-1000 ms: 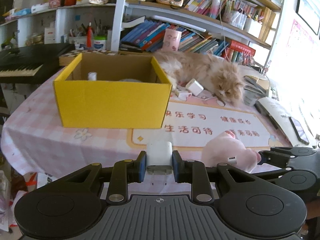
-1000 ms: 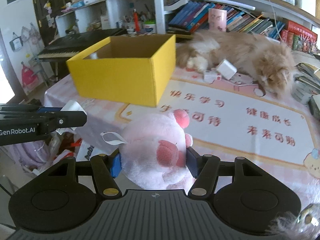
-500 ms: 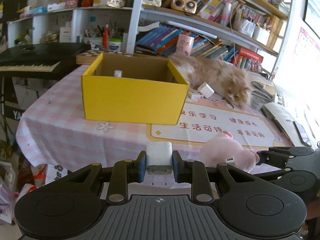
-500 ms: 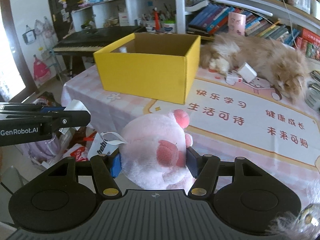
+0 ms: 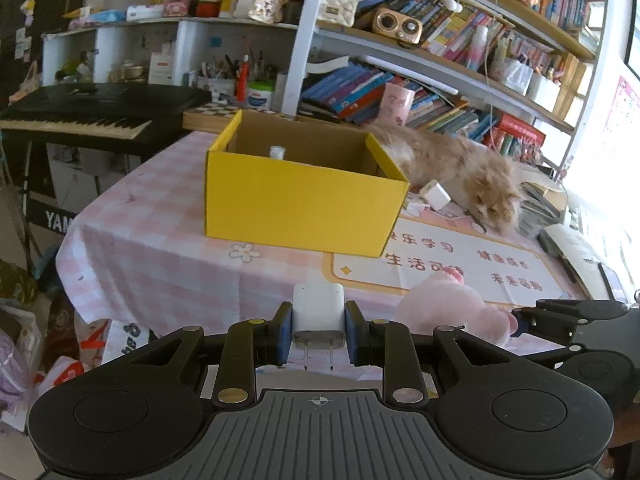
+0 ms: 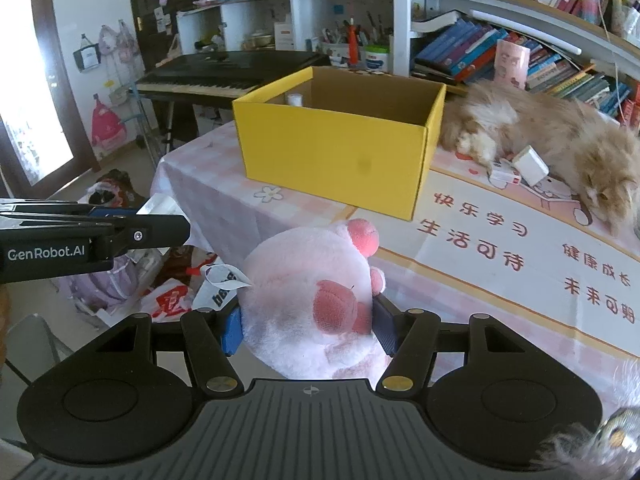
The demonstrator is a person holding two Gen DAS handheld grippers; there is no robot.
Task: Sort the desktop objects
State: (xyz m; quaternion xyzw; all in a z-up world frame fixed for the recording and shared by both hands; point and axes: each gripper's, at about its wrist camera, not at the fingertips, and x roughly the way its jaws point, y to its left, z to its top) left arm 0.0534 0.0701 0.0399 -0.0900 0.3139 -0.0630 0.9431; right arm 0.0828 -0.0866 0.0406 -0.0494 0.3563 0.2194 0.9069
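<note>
Yellow box [image 5: 300,208] walls hide all but a white bottle cap [image 5: 276,151].

Both matte black plastic grippers [image 5: 318,334] [image 6: 308,326] have ribbed grey bases and blue finger pads [image 5: 285,334]. Brass-coloured screw heads [image 6: 219,383] dot the linkages. White "GenRobot.AI" lettering marks one side.

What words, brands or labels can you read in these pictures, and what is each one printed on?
"GenRobot.AI": side of the left gripper.
"快乐学习", "生活可待", "健康成长", "未来可期": table mat.
"YAM", cut off: front of the keyboard stand.
"be", partly hidden: plastic bag on the floor.
Too small or blurred: book spines, jar label, tag on the pink plush.
</note>
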